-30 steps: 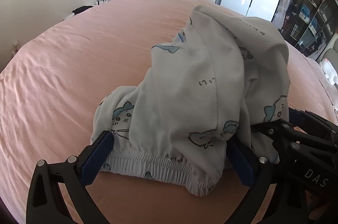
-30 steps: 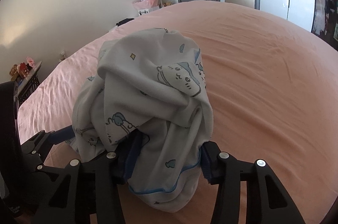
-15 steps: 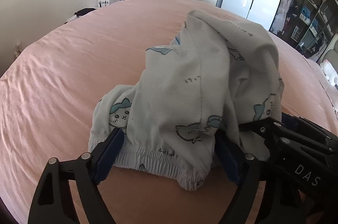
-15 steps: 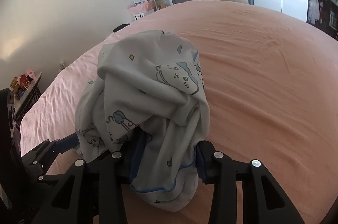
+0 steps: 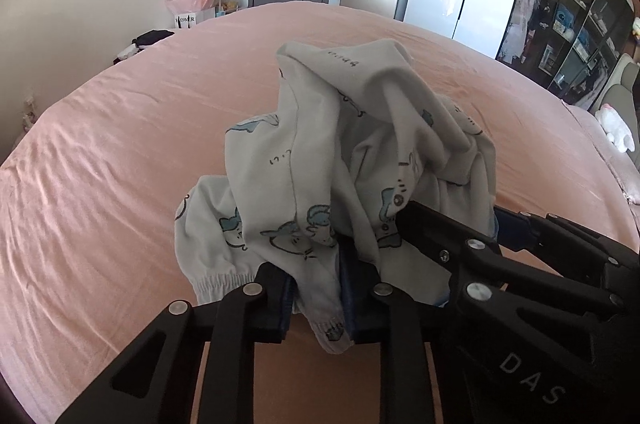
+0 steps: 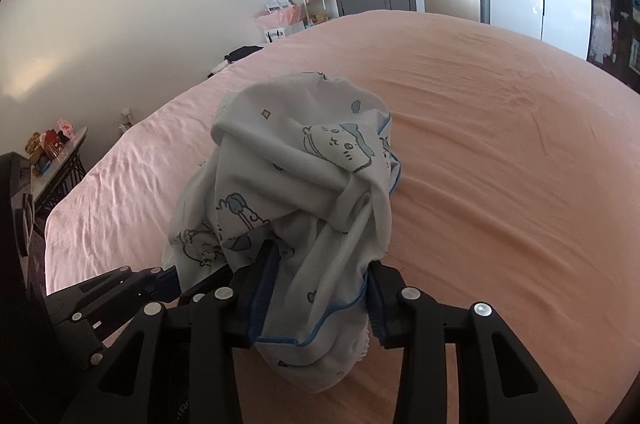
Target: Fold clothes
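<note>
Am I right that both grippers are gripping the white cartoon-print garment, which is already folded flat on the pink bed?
Not quite: the garment is not folded flat; it stands crumpled in a bunched heap on the pink bed, as the left wrist view shows. The left gripper and right gripper do both grip it.

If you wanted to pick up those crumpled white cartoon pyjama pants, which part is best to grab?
The white cartoon-print cotton pants are best taken by the gathered elastic hem, coming in low from the near side. It lies exposed at the heap's edge on the pink bedsheet.
</note>
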`<action>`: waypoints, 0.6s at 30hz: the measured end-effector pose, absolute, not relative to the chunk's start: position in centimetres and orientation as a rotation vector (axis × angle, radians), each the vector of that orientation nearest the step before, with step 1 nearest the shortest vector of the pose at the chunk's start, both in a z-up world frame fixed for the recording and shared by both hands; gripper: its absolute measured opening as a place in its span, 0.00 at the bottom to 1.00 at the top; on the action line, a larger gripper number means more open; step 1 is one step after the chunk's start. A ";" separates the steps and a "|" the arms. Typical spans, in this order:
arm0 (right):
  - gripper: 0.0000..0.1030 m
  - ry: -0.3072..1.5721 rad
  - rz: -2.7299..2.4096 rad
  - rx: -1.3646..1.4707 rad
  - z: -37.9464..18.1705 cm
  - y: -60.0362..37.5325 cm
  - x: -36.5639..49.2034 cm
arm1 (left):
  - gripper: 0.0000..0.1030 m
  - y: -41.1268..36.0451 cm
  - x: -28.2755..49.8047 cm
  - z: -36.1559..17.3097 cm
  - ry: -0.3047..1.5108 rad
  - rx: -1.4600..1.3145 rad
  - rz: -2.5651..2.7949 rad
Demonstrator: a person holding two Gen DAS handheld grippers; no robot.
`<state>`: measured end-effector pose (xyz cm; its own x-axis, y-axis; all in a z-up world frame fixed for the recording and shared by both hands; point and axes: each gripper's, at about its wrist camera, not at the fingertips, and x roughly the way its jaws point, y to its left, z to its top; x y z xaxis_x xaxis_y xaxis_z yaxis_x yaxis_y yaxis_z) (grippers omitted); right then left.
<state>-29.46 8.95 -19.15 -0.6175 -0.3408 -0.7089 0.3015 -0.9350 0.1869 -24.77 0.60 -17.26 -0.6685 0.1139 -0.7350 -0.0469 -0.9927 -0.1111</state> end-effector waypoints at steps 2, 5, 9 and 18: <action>0.24 -0.079 -2.552 1.135 -19.0 9.2 -29.3 | 0.16 0.4 -24.7 -17.1 -0.130 -1.238 2.788; 0.20 -0.102 -2.551 1.147 -18.6 9.9 -29.1 | 0.15 0.1 -24.4 -17.0 -0.151 -1.233 2.784; 0.19 -0.125 -2.540 1.155 -18.4 10.3 -28.9 | 0.15 -0.8 -24.4 -16.5 -0.179 -1.223 2.782; 0.26 -0.010 -2.539 1.167 -17.7 9.9 -27.4 | 0.14 -1.5 -23.6 -15.1 -0.175 -1.178 2.790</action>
